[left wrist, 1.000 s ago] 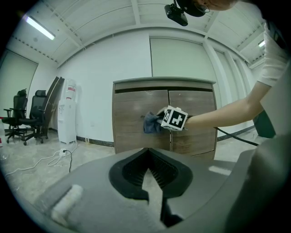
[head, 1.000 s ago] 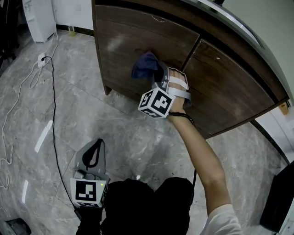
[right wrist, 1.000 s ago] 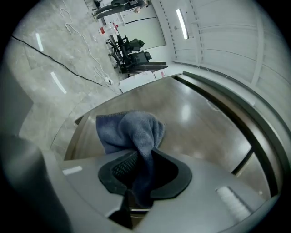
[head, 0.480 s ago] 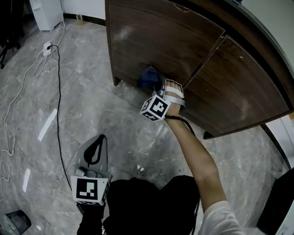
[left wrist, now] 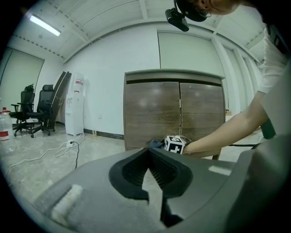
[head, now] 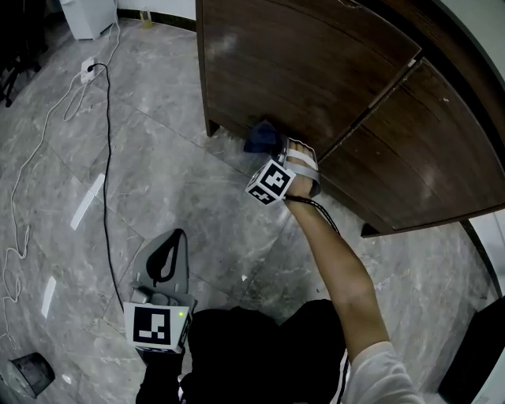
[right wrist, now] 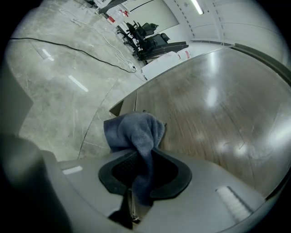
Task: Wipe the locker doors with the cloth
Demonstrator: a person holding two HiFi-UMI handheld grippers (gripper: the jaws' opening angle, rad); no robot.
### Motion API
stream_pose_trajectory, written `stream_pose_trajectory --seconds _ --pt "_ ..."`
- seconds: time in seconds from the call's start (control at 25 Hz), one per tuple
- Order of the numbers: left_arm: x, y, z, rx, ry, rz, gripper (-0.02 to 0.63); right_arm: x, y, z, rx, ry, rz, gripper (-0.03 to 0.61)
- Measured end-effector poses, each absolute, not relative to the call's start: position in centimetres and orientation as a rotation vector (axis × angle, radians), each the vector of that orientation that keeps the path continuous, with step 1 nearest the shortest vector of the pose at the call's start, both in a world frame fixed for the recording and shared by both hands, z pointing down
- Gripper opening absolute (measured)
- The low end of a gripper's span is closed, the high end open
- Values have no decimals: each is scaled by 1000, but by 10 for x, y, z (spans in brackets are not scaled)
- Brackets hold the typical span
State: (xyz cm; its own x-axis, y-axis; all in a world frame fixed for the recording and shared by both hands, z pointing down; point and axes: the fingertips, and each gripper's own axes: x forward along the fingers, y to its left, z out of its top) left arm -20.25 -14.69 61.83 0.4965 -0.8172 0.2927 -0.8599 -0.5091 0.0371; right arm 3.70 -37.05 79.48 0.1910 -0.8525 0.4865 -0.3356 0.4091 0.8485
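Observation:
The brown wooden locker has a left door (head: 300,63) and a right door (head: 426,150). My right gripper (head: 276,148) is shut on a blue cloth (head: 257,138) and presses it against the bottom edge of the left door, near the seam between the doors. In the right gripper view the cloth (right wrist: 132,129) bunches out past the right gripper (right wrist: 142,154) onto the door (right wrist: 213,113). My left gripper (head: 179,234) hangs low over the floor, well short of the locker, shut with nothing in it. The left gripper view shows the left gripper (left wrist: 149,149) facing the locker (left wrist: 152,113).
A black cable (head: 106,158) runs across the marble floor from a power strip (head: 88,69). A white appliance (head: 87,12) stands at the wall on the left. Office chairs (left wrist: 38,107) and a water dispenser (left wrist: 75,107) stand farther left. A small dark bin (head: 28,375) sits by my feet.
My right gripper has slid the cloth down the left door, from its middle to its bottom edge. The left gripper has stayed where it was.

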Motion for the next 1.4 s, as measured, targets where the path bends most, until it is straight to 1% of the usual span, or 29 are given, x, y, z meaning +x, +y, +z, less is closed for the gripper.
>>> stream_pose_trajectory --seconds 0.12,0.28,0.68,0.88,1.0,1.12,1.4 --pt "-201 -149 616 2570 -1448 348 2 32 -375 767 1181 -1394 -545 72" --pt "-199 -149 605 2581 -1467 308 2 22 -382 703 1223 -1389 -653 72" --pt "-193 -156 569 2613 -1493 305 2 6 -400 479 1398 -1368 -931 74" --pt "-199 -159 546 2640 -1523 276 2 0 -407 404 1464 -1355 -1007 74" --pt "-201 -160 544 2639 -1526 276 2 -2 -413 386 1473 -1347 -1033 74" --pt "-203 -158 551 2626 -1526 290 3 -8 -416 387 1487 -1339 -1050 74" --pt "-207 -156 559 2616 -1520 305 3 -18 -420 452 1414 -1340 -1000 74"
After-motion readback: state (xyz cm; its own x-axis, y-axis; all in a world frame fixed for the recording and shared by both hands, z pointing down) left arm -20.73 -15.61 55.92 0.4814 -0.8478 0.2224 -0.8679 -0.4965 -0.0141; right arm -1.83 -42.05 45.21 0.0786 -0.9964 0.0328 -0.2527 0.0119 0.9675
